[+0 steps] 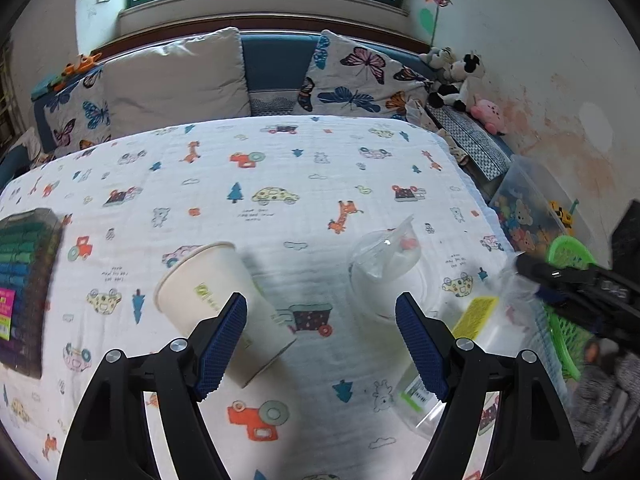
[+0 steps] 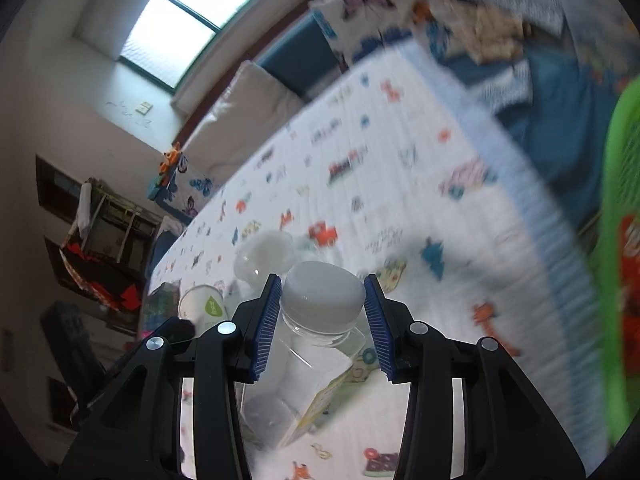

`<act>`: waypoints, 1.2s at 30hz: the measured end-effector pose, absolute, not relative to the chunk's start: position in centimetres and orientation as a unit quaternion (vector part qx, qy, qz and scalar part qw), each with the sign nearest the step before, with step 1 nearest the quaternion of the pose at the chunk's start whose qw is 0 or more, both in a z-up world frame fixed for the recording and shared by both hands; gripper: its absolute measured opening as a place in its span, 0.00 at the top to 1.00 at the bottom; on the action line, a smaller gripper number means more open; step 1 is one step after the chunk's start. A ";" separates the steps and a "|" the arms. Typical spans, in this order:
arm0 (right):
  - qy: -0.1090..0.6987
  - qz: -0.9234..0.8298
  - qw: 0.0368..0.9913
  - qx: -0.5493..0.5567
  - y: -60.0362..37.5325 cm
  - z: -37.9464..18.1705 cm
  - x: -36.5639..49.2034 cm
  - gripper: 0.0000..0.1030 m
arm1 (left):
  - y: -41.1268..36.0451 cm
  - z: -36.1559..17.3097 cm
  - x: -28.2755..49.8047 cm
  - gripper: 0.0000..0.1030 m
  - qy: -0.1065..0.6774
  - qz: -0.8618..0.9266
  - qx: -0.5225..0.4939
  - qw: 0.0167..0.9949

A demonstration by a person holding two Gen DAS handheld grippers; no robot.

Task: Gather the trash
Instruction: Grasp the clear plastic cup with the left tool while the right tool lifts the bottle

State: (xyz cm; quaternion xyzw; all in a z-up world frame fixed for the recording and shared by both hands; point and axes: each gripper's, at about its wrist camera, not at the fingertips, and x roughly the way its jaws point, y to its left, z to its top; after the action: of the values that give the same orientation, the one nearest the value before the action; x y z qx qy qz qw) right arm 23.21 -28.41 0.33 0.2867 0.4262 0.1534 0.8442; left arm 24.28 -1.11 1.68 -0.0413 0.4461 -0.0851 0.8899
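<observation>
Gripping clear jar [image 2: 308,360], R gripper [image 2: 324,320], L gripper [image 1: 322,344] open

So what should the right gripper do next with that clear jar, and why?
Probably carry the clear jar sideways over the green basket and drop it. The right gripper has its jaws shut on the white lid, and the basket sits just off the bed's edge.

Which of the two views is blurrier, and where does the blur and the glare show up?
Right wrist view is blurrier: the patterned cloth and green basket smear with motion, while the clear jar between the right gripper stays sharp; the window is blown out. Left wrist view is mostly crisp, soft only near the paper cup and the right edge; fisheye bends both.
</observation>
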 end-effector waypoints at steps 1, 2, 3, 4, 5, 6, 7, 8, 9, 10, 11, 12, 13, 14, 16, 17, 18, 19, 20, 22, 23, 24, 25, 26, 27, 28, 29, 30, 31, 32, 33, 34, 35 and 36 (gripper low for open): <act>0.417 0.151 0.852 0.277 -28.4 0.8 22.9 0.58 | -1.4 1.6 24.4 0.28 0.445 -0.088 -0.038 0.890; 0.407 0.148 0.861 0.265 -28.3 1.4 22.5 0.58 | -1.7 1.6 24.4 0.28 0.445 -0.091 -0.034 0.890; 0.395 0.144 0.872 0.250 -28.3 2.2 21.9 0.58 | -2.1 1.5 24.6 0.28 0.444 -0.094 -0.026 0.891; 0.383 0.141 0.883 0.234 -28.3 3.0 21.3 0.58 | -2.4 1.4 24.7 0.28 0.443 -0.095 -0.020 0.891; 0.375 0.139 0.889 0.223 -28.1 3.4 21.1 0.58 | -2.8 1.3 24.8 0.28 0.443 -0.098 -0.013 0.891; 0.365 0.135 0.898 0.207 -28.0 3.9 20.6 0.58 | -3.1 1.2 24.9 0.28 0.443 -0.101 -0.007 0.891; 0.355 0.132 0.905 0.192 -27.9 4.4 20.1 0.58 | -3.6 1.0 25.1 0.28 0.443 -0.103 0.000 0.891; 0.350 0.130 0.910 0.183 -27.8 4.6 20.0 0.58 | -4.1 0.9 25.2 0.28 0.442 -0.107 0.009 0.891; 0.343 0.128 0.915 0.170 -27.7 4.9 19.6 0.58 | -4.4 0.8 25.4 0.28 0.441 -0.110 0.014 0.891; 0.337 0.126 0.919 0.162 -27.7 5.1 19.4 0.58 | -4.9 0.7 25.5 0.28 0.440 -0.112 0.021 0.891; 0.333 0.125 0.922 0.156 -27.7 5.2 19.2 0.58 | -5.4 0.6 25.8 0.28 0.439 -0.115 0.030 0.891; 0.329 0.124 0.924 0.151 -27.7 5.4 19.1 0.58 | -5.7 0.5 25.9 0.28 0.438 -0.117 0.035 0.891; 0.326 0.124 0.925 0.149 -27.8 5.5 19.1 0.58 | -6.1 0.3 26.1 0.28 0.438 -0.121 0.039 0.890; 0.323 0.123 0.927 0.146 -28.0 5.6 19.0 0.58 | -6.5 0.2 26.4 0.28 0.437 -0.125 0.043 0.890; 0.319 0.120 0.930 0.138 -28.0 5.8 18.9 0.59 | -7.0 0.0 26.7 0.28 0.437 -0.132 0.050 0.888; 0.318 0.118 0.931 0.134 -28.0 6.0 18.9 0.59 | -7.3 -0.1 26.8 0.28 0.436 -0.135 0.054 0.888; 0.317 0.118 0.932 0.128 -28.0 6.1 18.9 0.59 | -7.7 -0.3 27.2 0.28 0.436 -0.135 0.061 0.887; 0.317 0.118 0.933 0.124 -28.0 6.2 18.9 0.59 | -7.9 -0.4 27.4 0.28 0.436 -0.136 0.064 0.887; 0.317 0.118 0.933 0.122 -28.0 6.2 18.9 0.59 | -8.0 -0.6 27.8 0.28 0.438 -0.136 0.065 0.886; 0.318 0.124 0.933 0.112 -27.9 6.1 19.0 0.59 | -8.2 -0.8 28.3 0.28 0.438 -0.136 0.062 0.886; 0.317 0.126 0.934 0.110 -27.9 6.1 18.9 0.59 | -8.2 -0.9 28.6 0.28 0.438 -0.140 0.059 0.886; 0.317 0.130 0.933 0.108 -27.9 6.1 18.9 0.59 | -8.3 -1.0 28.8 0.29 0.437 -0.141 0.058 0.886; 0.317 0.135 0.933 0.106 -27.9 6.1 18.8 0.59 | -8.3 -1.2 28.9 0.29 0.436 -0.142 0.057 0.887; 0.317 0.142 0.932 0.104 -27.8 6.0 18.7 0.59 | -8.4 -1.3 29.1 0.32 0.437 -0.147 0.055 0.886; 0.316 0.145 0.932 0.103 -27.7 6.0 18.6 0.59 | -8.4 -1.4 29.2 0.34 0.438 -0.150 0.054 0.885; 0.316 0.147 0.932 0.100 -27.5 5.9 18.5 0.59 | -8.5 -1.6 29.3 0.35 0.439 -0.152 0.053 0.884; 0.318 0.148 0.931 0.098 -27.4 5.8 18.5 0.58 | -8.6 -1.7 29.4 0.38 0.439 -0.156 0.052 0.883; 0.321 0.151 0.930 0.098 -27.3 5.5 18.5 0.58 | -8.7 -1.7 29.5 0.40 0.439 -0.158 0.052 0.883; 0.319 0.154 0.930 0.101 -27.1 5.4 18.4 0.58 | -8.7 -1.8 29.5 0.40 0.439 -0.159 0.053 0.883; 0.318 0.156 0.930 0.102 -27.1 5.4 18.3 0.58 | -8.8 -1.9 29.6 0.43 0.439 -0.160 0.054 0.882; 0.317 0.157 0.930 0.101 -27.0 5.4 18.3 0.58 | -8.8 -1.9 29.7 0.46 0.440 -0.162 0.053 0.882; 0.317 0.159 0.930 0.101 -26.9 5.4 18.3 0.57 | -8.8 -2.0 29.7 0.48 0.440 -0.164 0.052 0.881; 0.318 0.163 0.929 0.101 -26.8 5.4 18.3 0.58 | -8.7 -2.1 29.8 0.51 0.441 -0.166 0.049 0.881; 0.317 0.163 0.929 0.099 -26.6 5.4 18.2 0.58 | -8.7 -2.1 29.8 0.51 0.441 -0.168 0.047 0.880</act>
State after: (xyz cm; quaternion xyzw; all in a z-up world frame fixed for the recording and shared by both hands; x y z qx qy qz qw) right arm 18.25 -26.64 5.44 0.0991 0.3165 0.1629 0.9292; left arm 29.81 -8.72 -2.08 0.0474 0.4414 -0.1677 0.8802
